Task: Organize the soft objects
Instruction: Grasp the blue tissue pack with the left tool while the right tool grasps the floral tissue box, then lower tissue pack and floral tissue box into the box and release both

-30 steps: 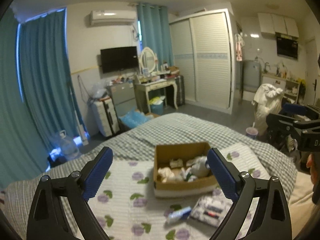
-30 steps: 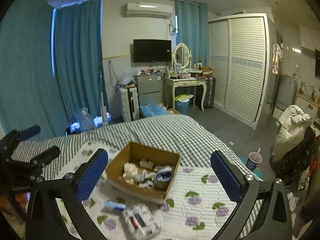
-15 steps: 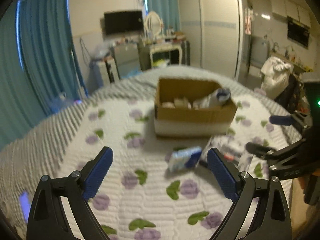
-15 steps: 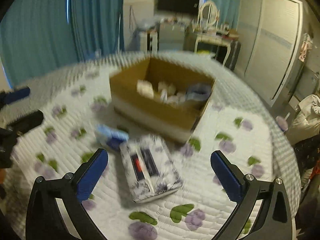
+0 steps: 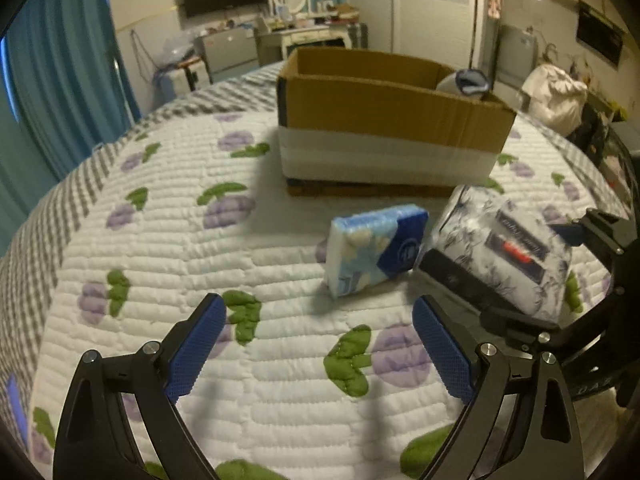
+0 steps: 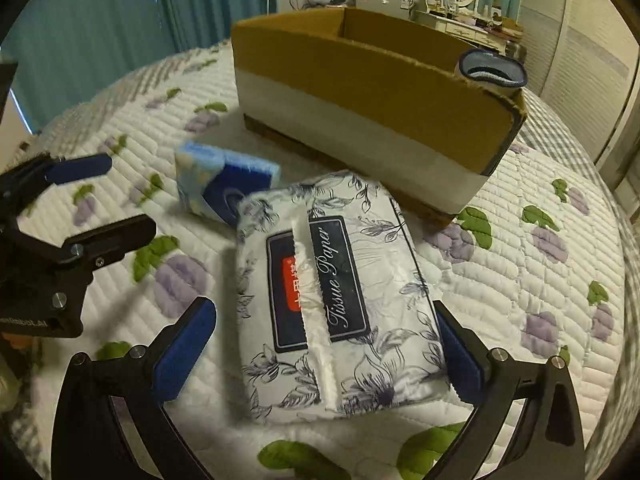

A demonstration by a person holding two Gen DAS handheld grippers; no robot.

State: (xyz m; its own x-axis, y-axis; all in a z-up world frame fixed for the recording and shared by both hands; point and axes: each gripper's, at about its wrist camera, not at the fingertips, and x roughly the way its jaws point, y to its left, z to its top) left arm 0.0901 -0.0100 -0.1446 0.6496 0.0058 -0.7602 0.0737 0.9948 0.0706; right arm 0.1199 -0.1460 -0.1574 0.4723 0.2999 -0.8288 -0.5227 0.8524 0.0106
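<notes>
In the left wrist view, the left gripper (image 5: 320, 344) hovers low over the quilt (image 5: 160, 264), jaws spread wide with nothing between them. Just ahead of its fingertips lies a small blue tissue pack (image 5: 374, 250), tilted, with a round logo on its dark blue end that is too blurred to read. Touching its right side is the floral tissue packet (image 5: 508, 256), whose dark label carries a red patch and blurred script. Behind both stands the cardboard box (image 5: 384, 128), a white band around its lower wall, with a blue-rimmed sock (image 5: 470, 80) poking above its far right corner. The right gripper (image 5: 576, 272) reaches the floral packet from the right.

In the right wrist view, the right gripper (image 6: 324, 340) straddles the floral tissue packet (image 6: 336, 300), jaws spread on either side; whether the pads touch it I cannot tell. Its dark label reads "Tissue Paper" in white script beside a red patch. The small blue tissue pack (image 6: 220, 188) lies at the packet's far left corner, and the cardboard box (image 6: 360, 92) stands just behind. The left gripper (image 6: 96, 196) shows at the left edge, jaws apart.
</notes>
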